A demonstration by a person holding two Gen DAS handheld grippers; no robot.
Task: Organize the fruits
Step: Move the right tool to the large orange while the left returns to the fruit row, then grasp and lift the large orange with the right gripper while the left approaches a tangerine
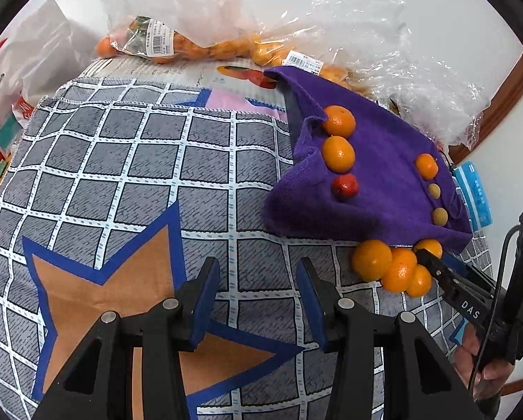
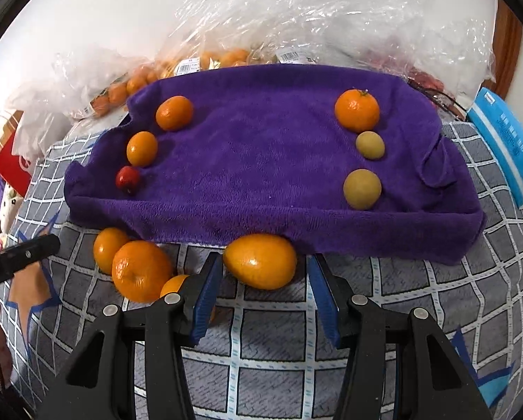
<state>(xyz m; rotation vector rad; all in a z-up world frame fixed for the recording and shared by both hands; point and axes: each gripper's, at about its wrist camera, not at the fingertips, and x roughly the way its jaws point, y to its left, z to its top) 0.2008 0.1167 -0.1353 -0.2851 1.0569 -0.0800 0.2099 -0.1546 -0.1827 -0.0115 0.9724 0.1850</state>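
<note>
Right gripper (image 2: 263,297), jaws spread and empty, hovers just short of a loose orange (image 2: 260,260) at the purple towel's (image 2: 261,147) near edge, where three more (image 2: 140,269) wait unsorted, while six fruits already sit on the towel in two rows.

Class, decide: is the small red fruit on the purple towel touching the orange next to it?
Apart. The right wrist view shows a strip of purple towel between the red fruit and the nearest orange.

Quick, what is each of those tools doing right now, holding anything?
Left tool: open, holding nothing, above the checked cloth.
Right tool: open, holding nothing; an orange fruit lies just ahead of it.
</note>
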